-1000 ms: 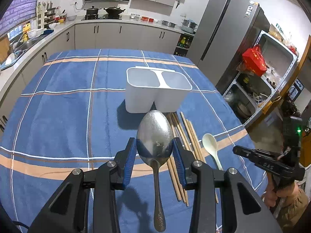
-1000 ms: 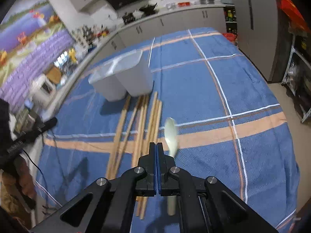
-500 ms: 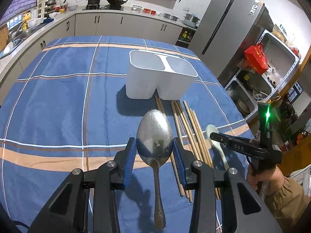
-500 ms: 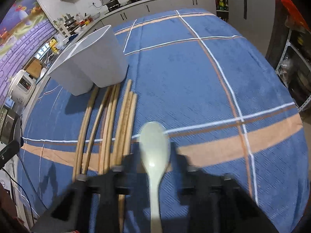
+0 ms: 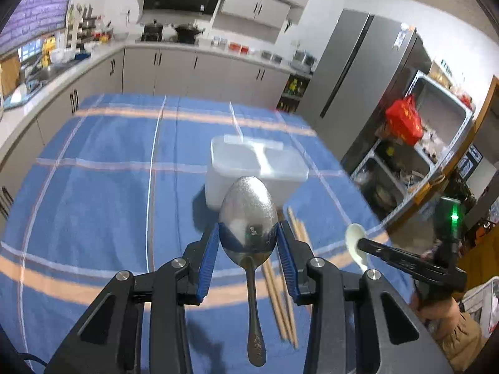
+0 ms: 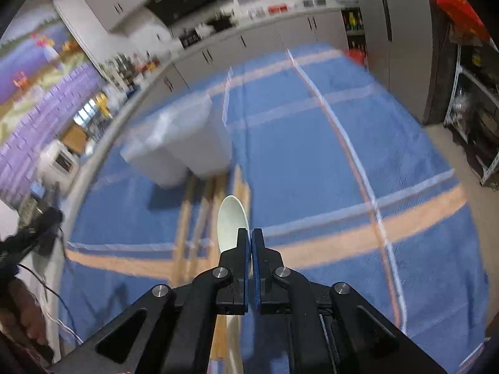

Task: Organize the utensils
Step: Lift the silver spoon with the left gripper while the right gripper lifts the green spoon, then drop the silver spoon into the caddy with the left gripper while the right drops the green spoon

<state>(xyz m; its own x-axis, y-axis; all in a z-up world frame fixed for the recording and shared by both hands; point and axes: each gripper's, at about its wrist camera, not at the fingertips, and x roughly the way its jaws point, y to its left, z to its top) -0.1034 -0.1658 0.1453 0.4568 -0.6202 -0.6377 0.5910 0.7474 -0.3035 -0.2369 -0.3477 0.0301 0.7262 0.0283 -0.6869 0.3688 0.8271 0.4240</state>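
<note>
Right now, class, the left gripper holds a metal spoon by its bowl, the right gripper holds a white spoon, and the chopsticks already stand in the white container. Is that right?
Not quite. The chopsticks lie on the tablecloth in front of the white container, as the left wrist view shows. The left gripper does hold the metal spoon, and the right gripper the white spoon.

Both wrist views down over tablecloth [image 5: 93,187]

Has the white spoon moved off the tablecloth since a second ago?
Yes. The white spoon now rides up in the shut right hand-held gripper, lifted above the chopsticks it lay beside.
</note>
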